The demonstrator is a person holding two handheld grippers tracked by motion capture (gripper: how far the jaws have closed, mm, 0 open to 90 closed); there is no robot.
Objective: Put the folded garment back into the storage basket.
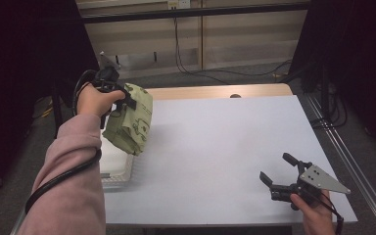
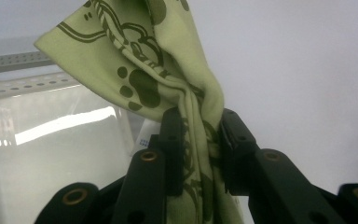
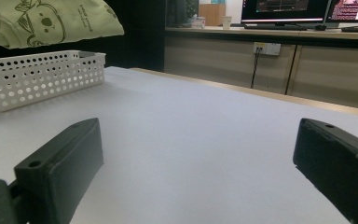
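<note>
Cloth [image 2: 168, 70] pinched between left gripper [image 2: 198, 140] fingers, above basket [image 3: 42, 74].

White basket [image 1: 117, 169] largely hidden behind hanging green cloth [image 1: 129, 120]

text: none legible | green cloth [image 3: 51, 21]: koala drawing, small print under it too blurred to read

The left claw [image 1: 127, 100] is up in the air at the left edge of the white tabletop [image 1: 215, 147]. It pinches a light green cloth [image 1: 129, 120] with dark drawings, and the cloth hangs over a white basket [image 1: 115, 169]. The right claw [image 1: 280, 172] rests low near the front right corner with its jaws wide apart. It holds nothing.
</note>
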